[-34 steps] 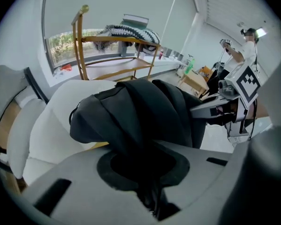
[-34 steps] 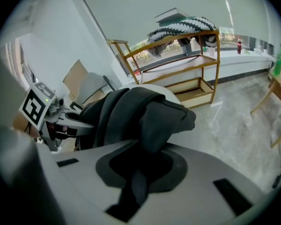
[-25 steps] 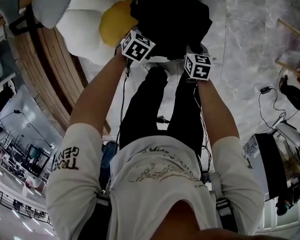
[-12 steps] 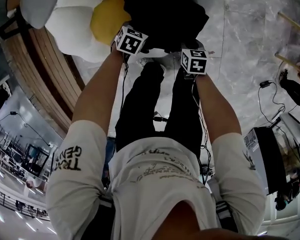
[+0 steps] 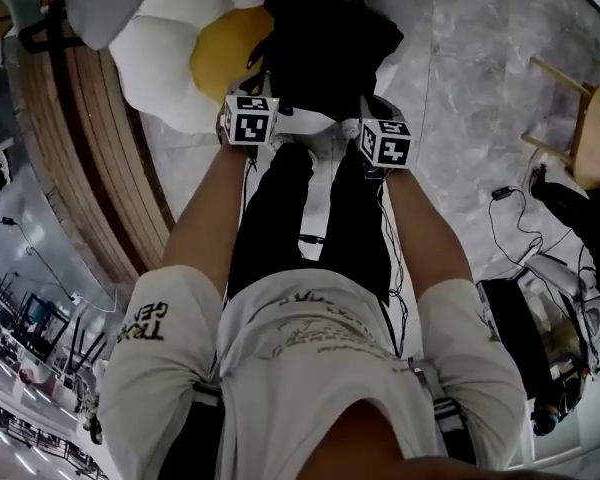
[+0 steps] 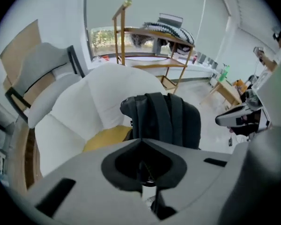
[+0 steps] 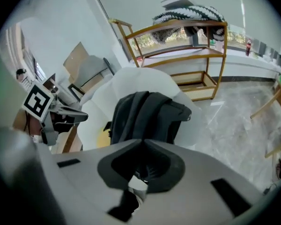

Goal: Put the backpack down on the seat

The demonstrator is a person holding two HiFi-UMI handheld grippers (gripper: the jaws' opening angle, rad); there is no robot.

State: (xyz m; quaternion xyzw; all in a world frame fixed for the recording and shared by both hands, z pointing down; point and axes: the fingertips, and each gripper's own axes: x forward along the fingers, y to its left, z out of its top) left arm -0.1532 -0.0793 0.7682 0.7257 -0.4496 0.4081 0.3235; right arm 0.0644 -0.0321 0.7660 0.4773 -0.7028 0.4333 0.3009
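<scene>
The black backpack [image 5: 325,43] stands upright on the flower-shaped seat [image 5: 165,53], against its white petals and over the yellow centre [image 5: 220,53]. Its straps face me in the left gripper view [image 6: 161,121] and the right gripper view [image 7: 145,116]. My left gripper [image 5: 252,103] hangs just short of the backpack's lower left, its jaws closed together on nothing [image 6: 140,144]. At the lower right, my right gripper [image 5: 378,123] is likewise shut and empty [image 7: 141,144]. Neither touches the backpack.
A wooden shelf rack [image 6: 150,36] stands behind the seat, and a grey padded chair [image 6: 42,74] is to its left. A curved wooden slatted edge [image 5: 90,148] runs along the left. Wooden furniture legs [image 5: 570,118] and cables [image 5: 510,198] lie on the marble floor at right.
Both grippers have drawn back from the backpack toward the person's body. The backpack stays on the seat, free of both.
</scene>
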